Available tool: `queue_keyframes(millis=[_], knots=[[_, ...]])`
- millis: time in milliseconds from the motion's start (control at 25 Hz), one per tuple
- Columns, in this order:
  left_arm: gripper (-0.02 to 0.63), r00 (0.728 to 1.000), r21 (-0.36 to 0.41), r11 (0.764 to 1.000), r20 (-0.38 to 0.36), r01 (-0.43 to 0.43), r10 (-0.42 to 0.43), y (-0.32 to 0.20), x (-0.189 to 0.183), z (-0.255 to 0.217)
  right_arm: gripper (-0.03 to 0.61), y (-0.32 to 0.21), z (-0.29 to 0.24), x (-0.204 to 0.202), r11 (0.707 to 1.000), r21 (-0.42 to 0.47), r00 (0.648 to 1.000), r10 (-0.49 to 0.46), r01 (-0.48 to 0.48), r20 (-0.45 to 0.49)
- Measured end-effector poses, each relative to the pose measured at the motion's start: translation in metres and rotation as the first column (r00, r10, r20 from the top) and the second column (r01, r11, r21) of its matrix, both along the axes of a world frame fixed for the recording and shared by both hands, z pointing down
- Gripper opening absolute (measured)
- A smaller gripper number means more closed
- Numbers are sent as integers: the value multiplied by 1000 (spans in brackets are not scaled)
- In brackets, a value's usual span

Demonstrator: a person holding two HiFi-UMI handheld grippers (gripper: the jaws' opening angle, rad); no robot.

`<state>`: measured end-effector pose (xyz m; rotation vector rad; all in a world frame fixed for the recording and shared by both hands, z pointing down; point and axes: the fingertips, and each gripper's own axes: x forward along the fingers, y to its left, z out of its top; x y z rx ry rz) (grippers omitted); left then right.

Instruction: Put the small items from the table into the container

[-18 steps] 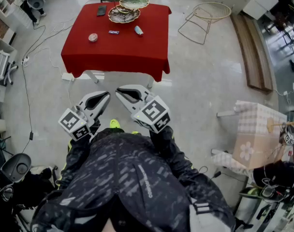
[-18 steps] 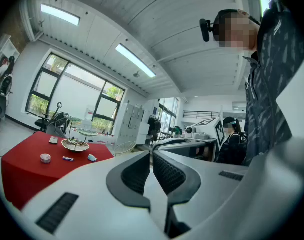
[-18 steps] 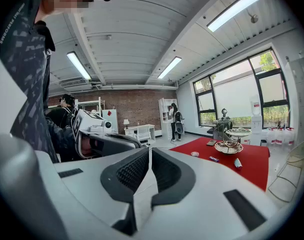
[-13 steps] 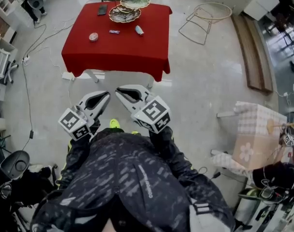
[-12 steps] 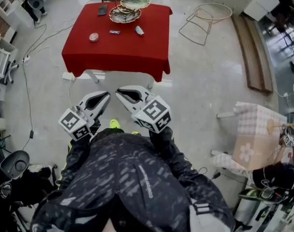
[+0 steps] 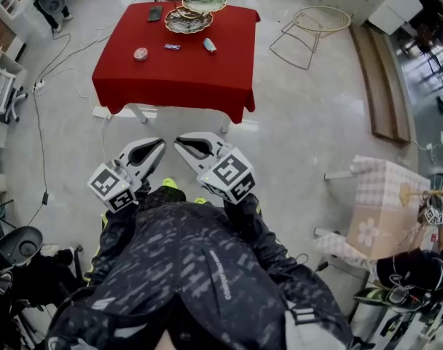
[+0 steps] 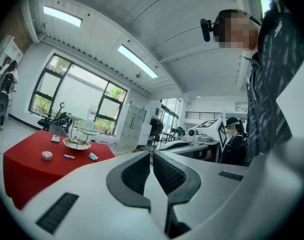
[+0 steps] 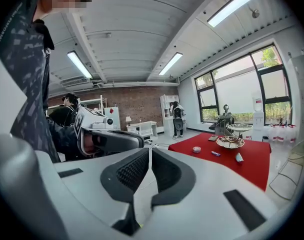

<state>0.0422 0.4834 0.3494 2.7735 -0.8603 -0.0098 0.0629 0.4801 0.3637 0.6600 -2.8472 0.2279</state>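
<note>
While the tabletop lies well ahead of the fingers: the step in hand looks like the approach, so the first job is to close that gap before anything else.
Left gripper: fingers together with nothing between them, held level in front of the body.
Right gripper: fingers together and empty, just beside the left pair and tipped a little downward.
Round tin: on the red cloth, far ahead and slightly left of the left fingers, so it is probably the left gripper's pick.
Wrapped bar: far ahead, about in line with the space between the two pairs of fingers. It is flat and low, so the fingers likely need to come down steeply and pinch across its narrow width.
Small tube: far ahead and to the right of the right fingers. It lies on its side and may roll if nudged, so it should be taken across its body, not from an end.
Tiered dishes: beyond the three items, at the far side from the fingers. This is probably the container, though the frames do not settle it.
Dark flat thing: beside the dishes, too small to identify.
Doing it well: open each pair of fingers only once it is above its item, and work one gripper at a time so the two do not cross. Carry items over the cloth and clear of the upper dish's rim.
Cable: on the floor, off to the left of the left fingers, so a straight walk to the near edge should avoid it.
</note>
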Motion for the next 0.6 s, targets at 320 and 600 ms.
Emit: queue_keyframes(millis=[320, 600], knots=[[24, 1000, -33, 999, -16, 10, -10, -18, -10, 13, 29, -18, 17, -7, 999, -37, 1000, -8, 7, -22], [25, 1000, -13, 1000, 7, -19, 19, -62, -24, 17, 31, -63, 23, -22, 999, -46, 999, 25, -27, -49]])
